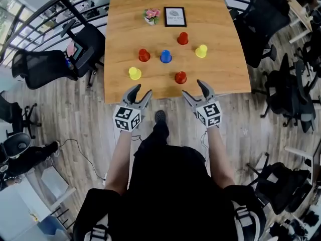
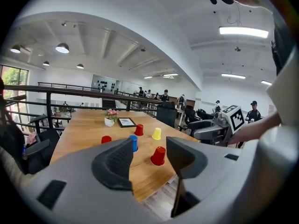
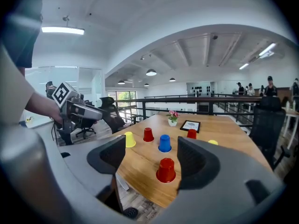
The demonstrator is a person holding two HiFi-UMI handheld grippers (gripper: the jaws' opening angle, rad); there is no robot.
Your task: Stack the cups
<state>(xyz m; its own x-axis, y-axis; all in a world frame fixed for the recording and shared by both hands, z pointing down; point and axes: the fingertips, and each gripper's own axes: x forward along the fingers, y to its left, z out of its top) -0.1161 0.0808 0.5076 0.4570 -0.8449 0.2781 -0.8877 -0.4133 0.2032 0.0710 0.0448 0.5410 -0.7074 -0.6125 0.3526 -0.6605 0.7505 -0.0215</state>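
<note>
Facing 3 red [image 1: 180, 77], 2 yel [image 1: 134, 73], 1 blue [image 1: 165, 56]

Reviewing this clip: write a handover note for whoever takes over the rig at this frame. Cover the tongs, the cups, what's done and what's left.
Left tongs: open, empty, at the table's near edge.
Right tongs: open, empty, pointing toward the near red cup.
Cups: six, all upside down and apart. They are the near red cup, blue cup, left red cup, far red cup, left yellow cup and right yellow cup.
Done: nothing stacked.
Left: stack all six.
</note>
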